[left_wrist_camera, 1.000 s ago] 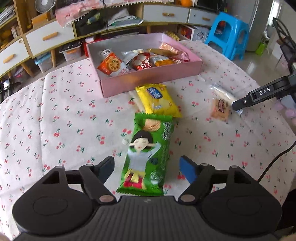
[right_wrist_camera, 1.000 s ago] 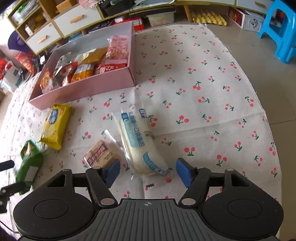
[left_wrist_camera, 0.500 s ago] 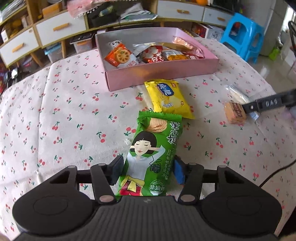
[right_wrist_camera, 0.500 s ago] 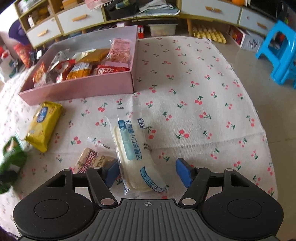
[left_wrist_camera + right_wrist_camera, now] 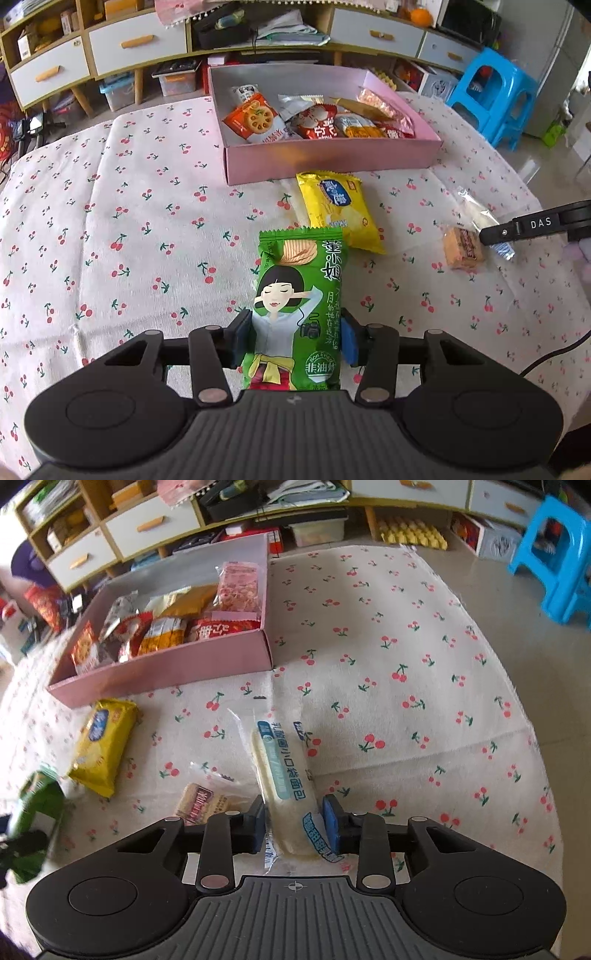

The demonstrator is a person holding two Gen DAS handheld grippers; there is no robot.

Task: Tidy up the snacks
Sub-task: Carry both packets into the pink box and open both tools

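Left tool closing on glossy green packet | right tool clamps soft bread packet

Each tool is matte black: a ribbed, ridged central housing at the bottom, flanked by two rounded lobes with shallow circular recesses, from which angled link bars with silver round pivot screws run to the fingers. The left tool carries one black pad and one blue pad, while the right tool has blue pads on both fingers and a small white crosshair mark on its housing. Seen from the left wrist view, the right tool's side bears white "DAS" lettering, and a thin black cable trails beside it.
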